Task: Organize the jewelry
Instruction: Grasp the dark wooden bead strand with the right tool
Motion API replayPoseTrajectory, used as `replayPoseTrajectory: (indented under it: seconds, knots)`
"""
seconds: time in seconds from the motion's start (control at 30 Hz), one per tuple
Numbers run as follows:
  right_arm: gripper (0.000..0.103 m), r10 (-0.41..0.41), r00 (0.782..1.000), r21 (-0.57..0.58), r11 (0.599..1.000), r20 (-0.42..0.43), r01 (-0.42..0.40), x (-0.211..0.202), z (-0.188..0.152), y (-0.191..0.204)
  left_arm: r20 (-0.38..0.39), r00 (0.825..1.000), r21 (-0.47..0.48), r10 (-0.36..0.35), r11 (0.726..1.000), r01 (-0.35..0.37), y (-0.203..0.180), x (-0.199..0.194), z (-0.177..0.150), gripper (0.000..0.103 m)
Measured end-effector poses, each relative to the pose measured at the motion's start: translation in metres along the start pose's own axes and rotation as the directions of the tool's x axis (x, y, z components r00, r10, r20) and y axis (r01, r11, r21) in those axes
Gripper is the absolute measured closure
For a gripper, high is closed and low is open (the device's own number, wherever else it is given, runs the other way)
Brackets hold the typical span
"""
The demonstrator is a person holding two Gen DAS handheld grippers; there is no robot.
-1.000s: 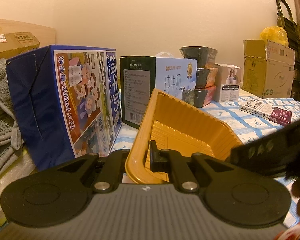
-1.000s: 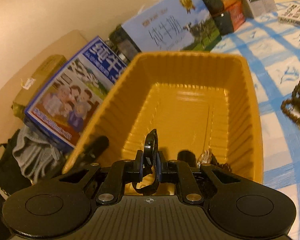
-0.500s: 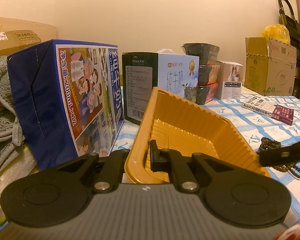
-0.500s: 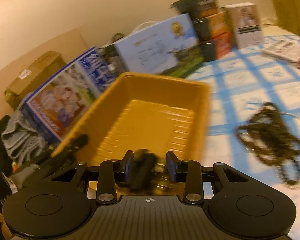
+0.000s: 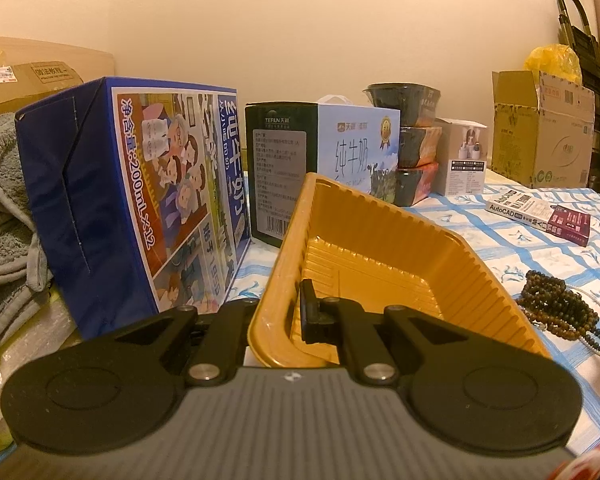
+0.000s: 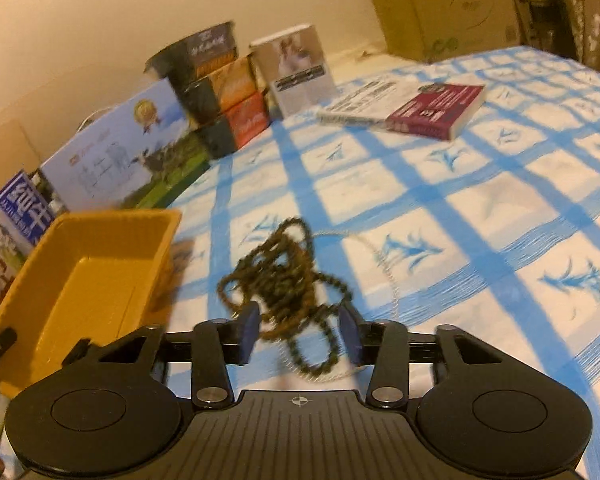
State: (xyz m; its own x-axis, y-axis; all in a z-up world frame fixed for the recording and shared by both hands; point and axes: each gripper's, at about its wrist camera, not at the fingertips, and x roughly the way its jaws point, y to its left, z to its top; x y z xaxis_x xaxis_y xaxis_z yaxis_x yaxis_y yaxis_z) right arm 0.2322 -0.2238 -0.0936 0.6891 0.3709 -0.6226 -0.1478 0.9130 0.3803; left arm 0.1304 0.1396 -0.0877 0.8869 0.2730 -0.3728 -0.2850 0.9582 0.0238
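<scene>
Straddling the limp, tangle-prone bead necklace, the right gripper had its fingers apart; the left gripper clamped the yellow tray rim; best pinched mid-heap.

**Colours on the table**

We see an orange-yellow tray, dark brown beads, a white cloth with blue checks and leaf motifs, a royal-blue cartoon-printed carton, and a maroon-covered book.
</scene>
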Motion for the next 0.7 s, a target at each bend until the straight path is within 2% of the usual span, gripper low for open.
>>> replayPoseTrajectory:
  seconds: [0.1, 0.37, 0.43, 0.5, 0.57, 0.7]
  knots:
    - [0.049, -0.004, 0.997, -0.019, 1.0, -0.074, 0.002, 0.009, 0.007, -0.002, -0.002, 1.0, -0.001, 0.001, 1.0, -0.001, 0.0, 0.0, 0.0, 0.095]
    - [0.05, 0.029, 0.994, -0.051, 0.998, -0.102, -0.035, 0.023, 0.015, 0.005, -0.001, 1.0, -0.001, -0.003, 1.0, 0.003, 0.002, 0.001, -0.001, 0.095]
    - [0.054, 0.044, 0.995, -0.064, 0.997, -0.086, -0.05, 0.028, 0.021, 0.008, 0.0, 1.0, -0.002, -0.004, 1.0, 0.004, 0.002, 0.002, -0.001, 0.095]
    - [0.067, 0.059, 0.995, -0.065, 0.996, -0.084, -0.064, 0.037, 0.029, 0.01, -0.001, 1.0, -0.001, -0.004, 1.0, 0.004, 0.002, 0.002, -0.001, 0.095]
    - [0.07, 0.068, 0.994, -0.06, 0.996, -0.082, -0.073, 0.048, 0.036, 0.012, -0.001, 1.0, 0.0, -0.004, 1.0, 0.004, 0.002, 0.002, -0.001, 0.095]
    - [0.071, 0.072, 0.993, -0.043, 0.996, -0.088, -0.076, 0.07, 0.046, 0.014, -0.001, 1.0, -0.002, -0.004, 1.0, 0.004, 0.002, 0.002, -0.001, 0.095]
